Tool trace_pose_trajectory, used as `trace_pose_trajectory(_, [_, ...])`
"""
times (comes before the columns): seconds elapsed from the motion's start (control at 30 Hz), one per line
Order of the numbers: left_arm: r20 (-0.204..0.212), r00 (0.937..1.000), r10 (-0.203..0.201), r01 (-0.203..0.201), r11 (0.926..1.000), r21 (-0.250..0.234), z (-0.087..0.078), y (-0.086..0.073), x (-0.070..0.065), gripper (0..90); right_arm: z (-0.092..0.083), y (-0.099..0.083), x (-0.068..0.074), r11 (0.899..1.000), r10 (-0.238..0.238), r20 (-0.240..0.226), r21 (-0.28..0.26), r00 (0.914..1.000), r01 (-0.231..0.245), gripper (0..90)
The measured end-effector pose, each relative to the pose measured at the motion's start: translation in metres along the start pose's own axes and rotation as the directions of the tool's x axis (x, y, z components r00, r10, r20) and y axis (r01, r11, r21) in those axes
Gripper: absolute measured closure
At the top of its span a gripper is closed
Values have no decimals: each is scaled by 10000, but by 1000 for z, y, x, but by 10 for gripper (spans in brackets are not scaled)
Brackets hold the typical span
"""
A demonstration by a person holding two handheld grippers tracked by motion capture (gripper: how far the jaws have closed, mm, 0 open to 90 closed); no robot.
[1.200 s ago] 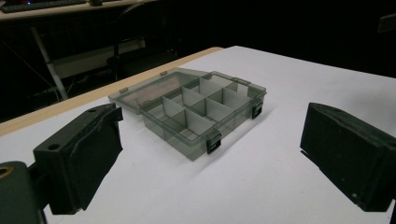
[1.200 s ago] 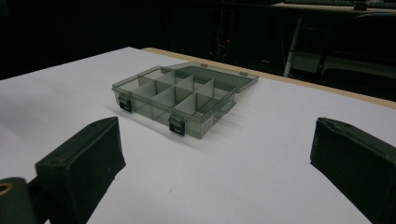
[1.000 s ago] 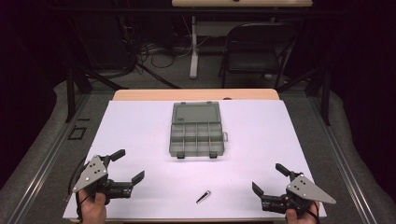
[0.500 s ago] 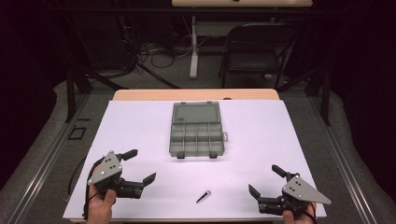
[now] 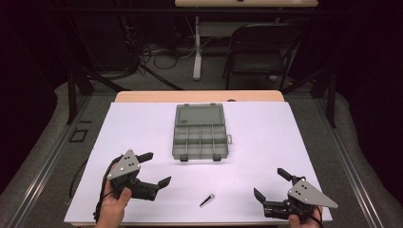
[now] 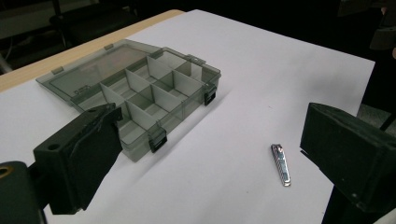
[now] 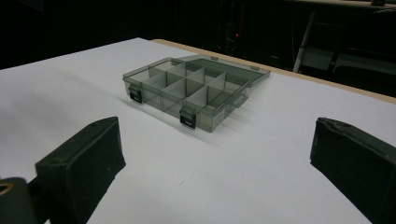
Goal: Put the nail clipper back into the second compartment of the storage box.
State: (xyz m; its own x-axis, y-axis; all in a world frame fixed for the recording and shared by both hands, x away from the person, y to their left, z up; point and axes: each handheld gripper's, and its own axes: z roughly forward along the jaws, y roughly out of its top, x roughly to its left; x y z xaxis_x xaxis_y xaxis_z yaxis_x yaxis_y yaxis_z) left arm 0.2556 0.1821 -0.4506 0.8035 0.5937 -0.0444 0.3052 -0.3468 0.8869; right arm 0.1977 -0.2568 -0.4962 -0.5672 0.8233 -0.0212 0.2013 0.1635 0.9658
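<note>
At the bottom of the high view we hold 2 grippers low over the white sheet: the left gripper at lower left and the right gripper at lower right, both with jaws spread wide and nothing between them. Between them, near the bottom centre of that view, lies the nail clipper, flat on the sheet and touching neither gripper; in the left gripper view it sits at lower right, just inside the right-hand jaw. We judge this the approach step, with no grasp yet made. Next, the left gripper needs to straddle the clipper's thin body and close squarely. Farther up, at mid-frame, the compartment box stands open, its lid laid back, its cells seemingly empty.
</note>
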Motion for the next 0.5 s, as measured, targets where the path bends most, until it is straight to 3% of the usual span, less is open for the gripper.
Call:
trace_pose_trajectory(0.37, [309,9983,-500,483,9975,513,11,1,1,104,1,0,1,10000,27,25,43,10000,-27,22])
trace_pose_trajectory(0.5, [567,9944,-889,830,9916,990,19,3,3,104,2,-1,1,10000,18,33,60,10000,-19,22])
